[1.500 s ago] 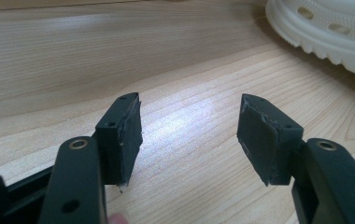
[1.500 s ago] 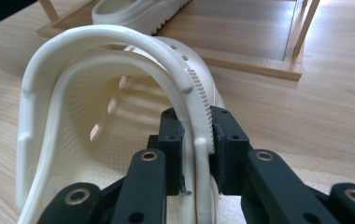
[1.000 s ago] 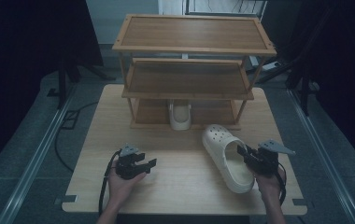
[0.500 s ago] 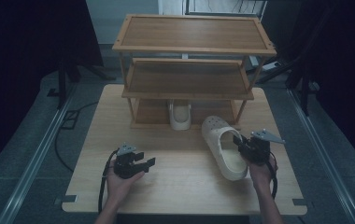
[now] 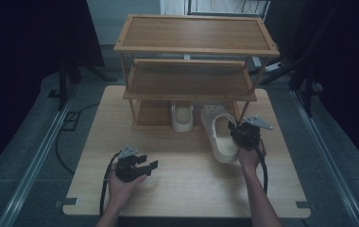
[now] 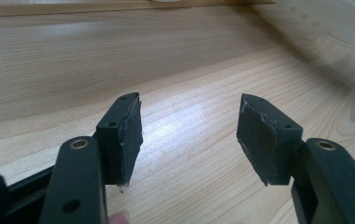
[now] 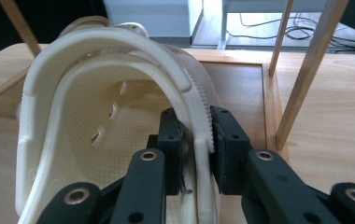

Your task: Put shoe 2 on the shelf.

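Right gripper view: right hand-held gripper (image 7: 196, 154) pinches cream clog (image 7: 105, 135) (side wall).

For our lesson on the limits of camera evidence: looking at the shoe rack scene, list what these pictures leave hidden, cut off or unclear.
- First clog: high view, its front hidden under the rack's middle shelf.
- Held clog: right gripper view, heel end cut off by the bottom edge; toe blocked by its own strap.
- Right gripper: high view, jaws too small and dark to read.
- Left gripper: left gripper view, body cut off below.

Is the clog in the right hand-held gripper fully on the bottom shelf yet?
No. The clog has only its toe under the rack; its heel is outside.
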`<state>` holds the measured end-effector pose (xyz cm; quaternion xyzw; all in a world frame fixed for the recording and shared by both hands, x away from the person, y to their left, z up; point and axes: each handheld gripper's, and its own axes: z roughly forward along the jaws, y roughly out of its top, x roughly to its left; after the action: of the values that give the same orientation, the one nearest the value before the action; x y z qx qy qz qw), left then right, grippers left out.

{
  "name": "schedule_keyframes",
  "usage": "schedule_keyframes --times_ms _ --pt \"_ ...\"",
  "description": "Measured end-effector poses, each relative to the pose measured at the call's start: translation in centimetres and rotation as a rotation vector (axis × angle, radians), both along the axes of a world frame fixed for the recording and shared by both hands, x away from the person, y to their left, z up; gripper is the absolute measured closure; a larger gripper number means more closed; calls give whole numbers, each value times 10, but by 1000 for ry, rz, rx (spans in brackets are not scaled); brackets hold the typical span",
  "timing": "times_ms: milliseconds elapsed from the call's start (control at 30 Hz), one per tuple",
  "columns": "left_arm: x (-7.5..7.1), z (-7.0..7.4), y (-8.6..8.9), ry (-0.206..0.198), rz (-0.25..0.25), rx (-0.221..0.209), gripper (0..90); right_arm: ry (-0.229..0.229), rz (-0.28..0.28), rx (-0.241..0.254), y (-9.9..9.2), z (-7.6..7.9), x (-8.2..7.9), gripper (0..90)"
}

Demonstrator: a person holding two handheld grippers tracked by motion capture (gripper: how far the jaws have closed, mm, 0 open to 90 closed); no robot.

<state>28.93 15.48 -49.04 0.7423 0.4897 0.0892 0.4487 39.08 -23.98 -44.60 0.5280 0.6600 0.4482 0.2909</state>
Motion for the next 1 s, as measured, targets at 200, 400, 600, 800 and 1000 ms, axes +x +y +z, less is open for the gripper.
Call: schedule_keyframes --times_ms 200,400,600,800,1000 --pt "-1 0 -2 0 -7 -2 408 -10 -32 -9 11 -7 19 754" --pt "-1 1 4 -2 6 -9 410 -17 -55 -25 25 -17 35 754" --pt "-1 2 6 -5 8 -12 410 -49 -77 -45 38 -24 48 753" --pt "-1 1 8 -3 12 -14 412 -70 -88 -47 50 -34 60 752" --pt "-1 2 10 -6 16 -17 412 -61 -84 -15 54 -47 68 721"
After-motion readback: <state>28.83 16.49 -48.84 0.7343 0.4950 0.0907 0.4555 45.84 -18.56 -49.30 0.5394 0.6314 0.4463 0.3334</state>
